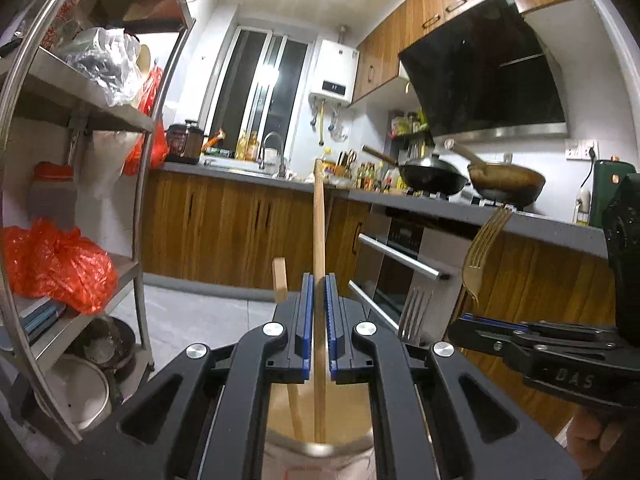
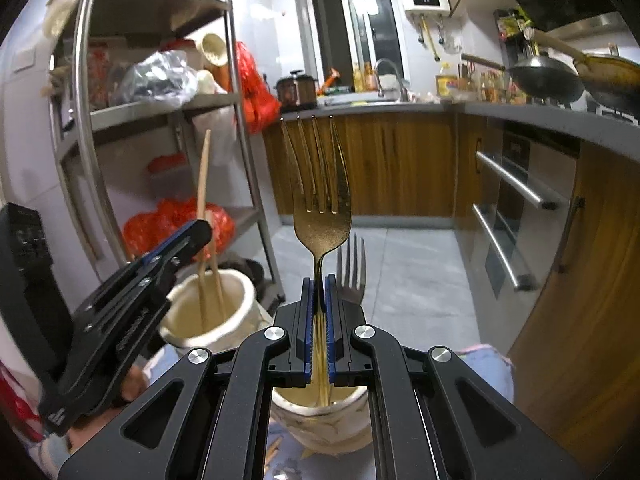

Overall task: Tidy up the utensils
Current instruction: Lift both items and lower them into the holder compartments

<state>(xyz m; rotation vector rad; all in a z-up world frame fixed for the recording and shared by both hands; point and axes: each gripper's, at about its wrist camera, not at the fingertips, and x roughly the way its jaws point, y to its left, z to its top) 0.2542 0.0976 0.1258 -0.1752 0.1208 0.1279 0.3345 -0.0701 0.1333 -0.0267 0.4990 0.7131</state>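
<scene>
The left gripper (image 1: 319, 280) clamps an upright wooden chopstick (image 1: 319, 220) over a cream holder (image 1: 316, 412). To the right, the right gripper (image 1: 464, 322) grips a gold fork (image 1: 482, 256); a silver fork (image 1: 414, 314) stands between them.

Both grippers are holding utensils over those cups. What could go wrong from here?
1. The right gripper pinches the gold fork low on its thin neck, so the heavy head could tip or slip on the way into the cup.
2. The left gripper holds one chopstick upright; it could swing and knock the second chopstick.
3. The grippers work close together and might bump.
</scene>
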